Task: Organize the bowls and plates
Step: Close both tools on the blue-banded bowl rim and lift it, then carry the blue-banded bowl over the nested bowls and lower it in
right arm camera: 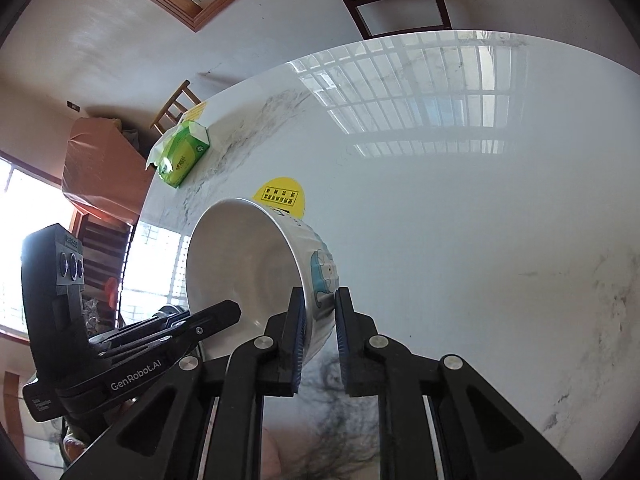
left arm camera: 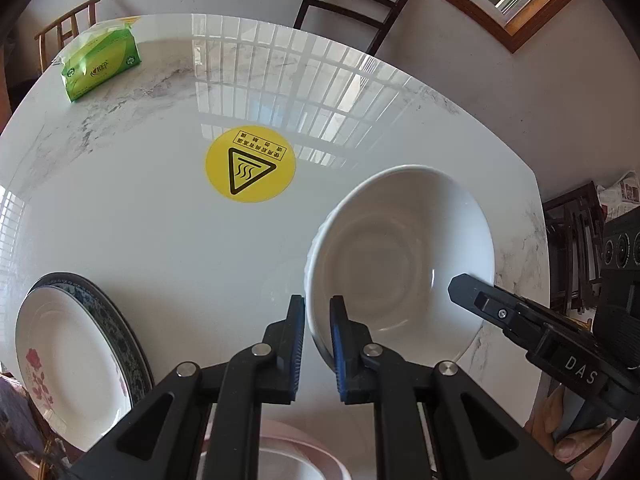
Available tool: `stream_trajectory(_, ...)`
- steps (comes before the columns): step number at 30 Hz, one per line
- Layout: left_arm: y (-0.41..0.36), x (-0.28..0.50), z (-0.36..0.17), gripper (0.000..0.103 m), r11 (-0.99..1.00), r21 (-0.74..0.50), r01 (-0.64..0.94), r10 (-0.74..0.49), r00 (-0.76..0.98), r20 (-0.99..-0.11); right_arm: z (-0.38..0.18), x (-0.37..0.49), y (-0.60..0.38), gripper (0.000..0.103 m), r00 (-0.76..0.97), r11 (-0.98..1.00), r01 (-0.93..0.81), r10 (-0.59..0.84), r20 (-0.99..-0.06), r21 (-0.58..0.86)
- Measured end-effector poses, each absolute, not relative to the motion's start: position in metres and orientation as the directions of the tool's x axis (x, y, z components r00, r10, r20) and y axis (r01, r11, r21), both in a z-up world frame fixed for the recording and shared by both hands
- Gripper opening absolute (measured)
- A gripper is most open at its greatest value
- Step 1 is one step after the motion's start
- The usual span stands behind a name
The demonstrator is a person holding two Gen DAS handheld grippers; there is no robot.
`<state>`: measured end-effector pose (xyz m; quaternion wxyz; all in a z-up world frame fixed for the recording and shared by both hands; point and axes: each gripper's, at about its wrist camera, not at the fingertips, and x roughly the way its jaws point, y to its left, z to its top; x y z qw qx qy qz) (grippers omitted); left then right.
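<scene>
- The left gripper [left arm camera: 317,320] has its jaws closed to a narrow gap, and they pinch the near wall of the white bowl [left arm camera: 400,264] at the rim, one jaw inside and one outside.
- The right gripper [right arm camera: 320,320] does the same on another part of the same rim. Its jaws press the wall just under the blue cartoon picture on the outside of the bowl.
- So both hands carry one bowl. It sits in the lower right of the left wrist view and is strongly tilted, its mouth turned toward the left hand's camera.
- It seems to be lifted off the worktop [left arm camera: 160,200], but the foot of the bowl is hidden, so I cannot be sure.
- The relation that matters: the bowl is directly ahead of both pairs of jaws and touches them. The plate stack [left arm camera: 68,360] lies in the lower left of the left wrist view, well apart from the bowl and on the left hand's side.
- A pink-rimmed plate [left arm camera: 288,456] is partly seen at the bottom edge, under the left gripper, nearer than the stack.
- My judgement: the next move should level the bowl before it is set down, because two grips on one rim can twist it.
- The green tissue pack [left arm camera: 100,64] and the yellow warning sticker [left arm camera: 250,164] are far from the work.
</scene>
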<state>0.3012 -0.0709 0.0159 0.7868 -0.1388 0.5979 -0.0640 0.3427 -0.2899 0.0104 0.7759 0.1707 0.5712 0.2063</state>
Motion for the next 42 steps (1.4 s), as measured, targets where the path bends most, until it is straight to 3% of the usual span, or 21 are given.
stream_trajectory(15,-0.04,0.183,0.057,0.013,0.963,-0.269,-0.033,-0.244,0.322,-0.915,0.05,0.223,-0.26,0.014,0.26,0.831,-0.203,0.556,-0.79,0.518)
stream_trajectory(42,-0.024,0.107,0.025,0.013,0.99,-0.142,0.004,-0.137,0.303,-0.943,0.028,0.154,-0.214,0.014,0.191,0.832,-0.228,0.547,-0.815,0.505)
